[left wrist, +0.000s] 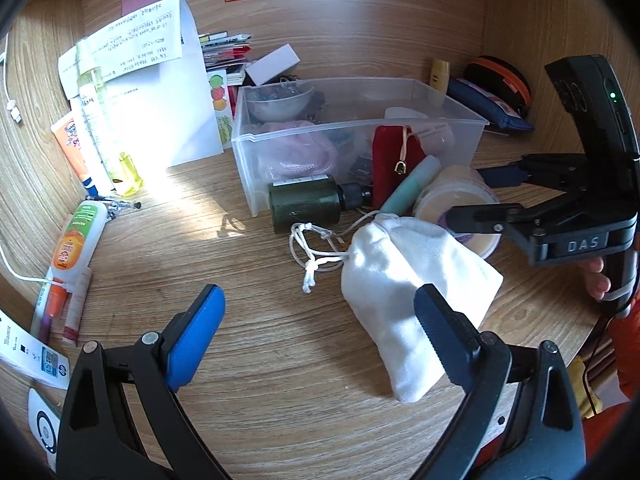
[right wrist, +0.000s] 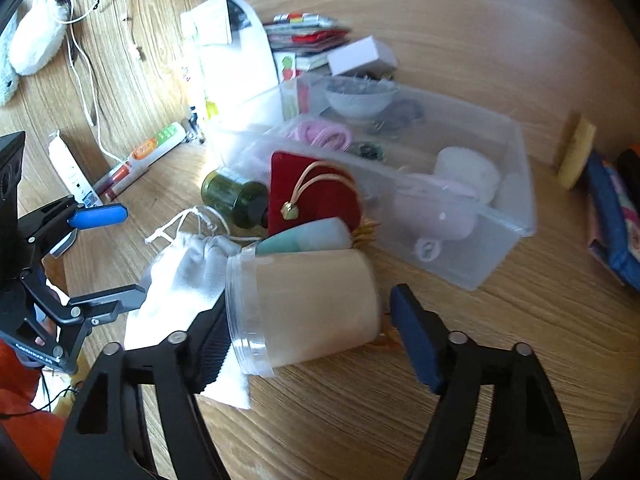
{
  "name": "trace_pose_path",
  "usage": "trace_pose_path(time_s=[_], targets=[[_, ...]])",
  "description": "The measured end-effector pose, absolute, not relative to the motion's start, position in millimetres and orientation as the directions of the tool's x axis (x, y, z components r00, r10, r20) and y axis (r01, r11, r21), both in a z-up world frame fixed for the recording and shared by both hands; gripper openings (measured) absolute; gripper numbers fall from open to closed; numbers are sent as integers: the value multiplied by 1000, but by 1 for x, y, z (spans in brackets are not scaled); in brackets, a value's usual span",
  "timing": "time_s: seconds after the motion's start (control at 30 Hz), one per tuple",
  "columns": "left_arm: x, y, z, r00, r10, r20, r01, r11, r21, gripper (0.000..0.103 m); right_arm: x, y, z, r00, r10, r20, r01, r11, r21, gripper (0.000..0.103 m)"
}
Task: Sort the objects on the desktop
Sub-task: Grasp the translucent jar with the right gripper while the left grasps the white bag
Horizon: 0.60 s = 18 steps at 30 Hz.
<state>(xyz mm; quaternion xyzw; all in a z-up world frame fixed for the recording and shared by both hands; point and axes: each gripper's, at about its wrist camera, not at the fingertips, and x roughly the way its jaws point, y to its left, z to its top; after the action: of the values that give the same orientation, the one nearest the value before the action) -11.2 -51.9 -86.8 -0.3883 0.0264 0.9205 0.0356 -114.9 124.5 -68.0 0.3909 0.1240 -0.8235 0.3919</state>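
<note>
A white drawstring pouch (left wrist: pixel 404 280) lies on the wooden desk in front of a clear plastic bin (left wrist: pixel 352 136). My left gripper (left wrist: pixel 320 316) is open, its right finger over the pouch's lower edge. My right gripper (right wrist: pixel 308 332) is open around a beige jar with a clear lid (right wrist: pixel 304 308) lying on its side; whether the fingers touch it I cannot tell. A dark green bottle (left wrist: pixel 304 204), a red pouch (left wrist: pixel 392 160) and a teal tube (left wrist: pixel 412 184) lie against the bin. The right gripper also shows in the left wrist view (left wrist: pixel 480 196).
The bin (right wrist: pixel 496 240) holds a bowl, pink cord and small items. Tubes and a spray bottle (left wrist: pixel 100 120) lie at the left by white papers (left wrist: pixel 160 92). A blue case (left wrist: pixel 488 104) and a yellow bottle (left wrist: pixel 440 74) stand behind the bin. Cables (right wrist: pixel 84 60) run at the far left.
</note>
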Motion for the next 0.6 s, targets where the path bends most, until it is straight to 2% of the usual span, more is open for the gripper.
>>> trace_pose_path(time_s=[0.03, 0.33, 0.6], targets=[[-12, -51, -88, -692, 48, -720, -88, -996, 18, 97, -115, 123, -69, -381, -556, -739, 745, -658, 110, 64], [-22, -32, -94, -671, 86, -736, -135, -991, 7, 97, -112, 126, -63, -398, -571, -718, 735, -666, 123, 63], [-30, -23, -95, -622, 199, -757, -196, -976, -96, 97, -107, 154, -47, -443, -608, -659, 709, -687, 157, 63]])
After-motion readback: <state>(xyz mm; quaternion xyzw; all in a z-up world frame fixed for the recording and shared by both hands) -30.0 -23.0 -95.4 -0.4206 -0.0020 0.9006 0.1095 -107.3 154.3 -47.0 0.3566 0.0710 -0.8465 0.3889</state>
